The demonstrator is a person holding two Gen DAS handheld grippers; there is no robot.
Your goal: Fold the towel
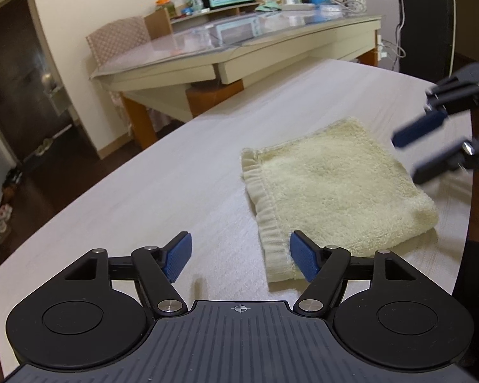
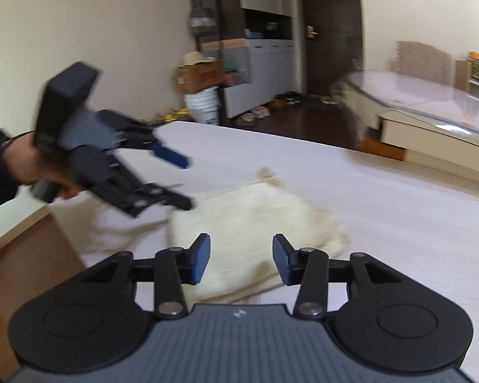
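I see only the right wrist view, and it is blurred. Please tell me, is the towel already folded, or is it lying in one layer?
Observer: The left wrist view is sharp. The towel lies folded on the table; its rounded fold is on the side towards the right gripper.
Operator: Where is the hem, then?
Observer: The ruffled hem runs along the opposite side, and its near end sits between the open fingers of the left gripper.
Operator: Does my right gripper hold anything?
Observer: No. In the left wrist view its fingers are apart, above the towel's edge, with nothing between them.
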